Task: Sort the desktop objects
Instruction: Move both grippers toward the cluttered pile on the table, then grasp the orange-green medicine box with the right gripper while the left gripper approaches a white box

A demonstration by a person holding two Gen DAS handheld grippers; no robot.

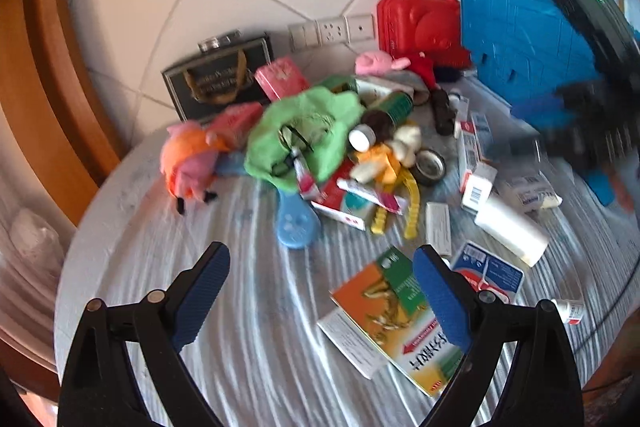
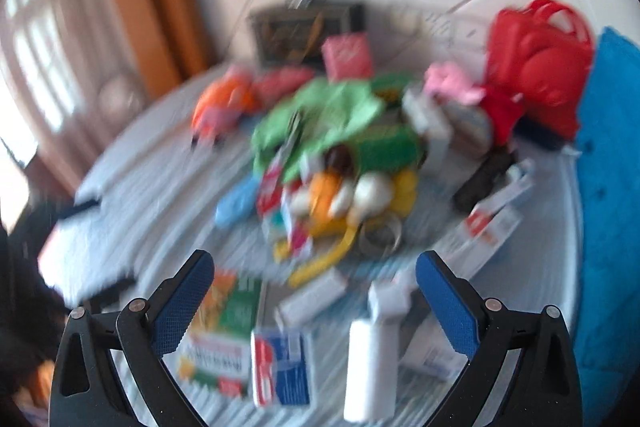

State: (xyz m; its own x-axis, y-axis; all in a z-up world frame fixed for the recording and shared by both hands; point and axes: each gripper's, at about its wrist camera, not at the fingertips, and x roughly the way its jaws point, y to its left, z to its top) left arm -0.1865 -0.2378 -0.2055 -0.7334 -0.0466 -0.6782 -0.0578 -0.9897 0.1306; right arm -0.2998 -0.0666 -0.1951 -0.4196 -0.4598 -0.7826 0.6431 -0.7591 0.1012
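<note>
A heap of desktop clutter lies on a round table with a striped cloth: a green cloth, a pink-and-orange plush pig, a blue paddle, yellow strips, a dark bottle, a tape roll, several medicine boxes and an orange-green box. My left gripper is open and empty above the table's near side. My right gripper is open and empty above the near boxes; its view is blurred. It also shows blurred at the right of the left wrist view.
A red toy case, a blue board and a dark bag stand at the back against the tiled wall. A white tube and a blue-and-red box lie near the right. Wooden door frame on the left.
</note>
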